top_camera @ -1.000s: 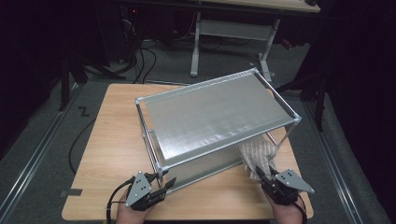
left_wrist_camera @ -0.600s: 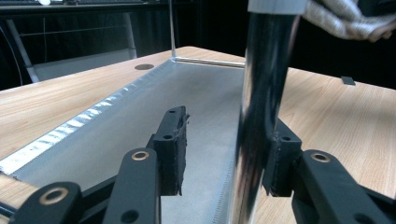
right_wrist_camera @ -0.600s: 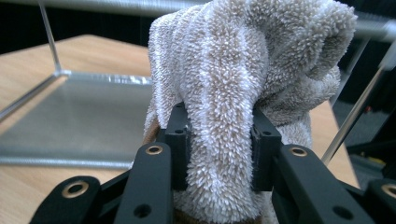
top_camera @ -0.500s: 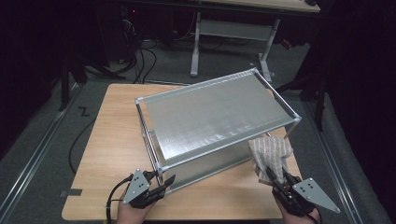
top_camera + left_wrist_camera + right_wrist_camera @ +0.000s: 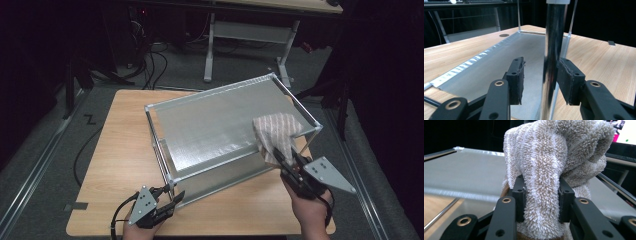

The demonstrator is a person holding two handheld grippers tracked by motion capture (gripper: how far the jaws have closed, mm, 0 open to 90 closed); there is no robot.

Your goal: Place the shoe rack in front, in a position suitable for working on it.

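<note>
While its fluffy, striped pile bulges between the pads, the towel (image 5: 549, 170) is clamped in the right gripper (image 5: 292, 162), above the metal shelf's (image 5: 215, 125) four-o'clock corner. Broad, smooth sheet metal lies bare toward ten o'clock. At seven o'clock, the left gripper (image 5: 540, 80) brackets the shiny corner post (image 5: 552, 50), jaws apart.

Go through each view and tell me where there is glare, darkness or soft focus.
High view: room around the table dark, a pale sheen on the rack's top shelf. Left gripper view: bright streaks down the chrome post between the left gripper jaws, background soft. Right gripper view: towel sharp in the right gripper, shelf behind blurred.
</note>
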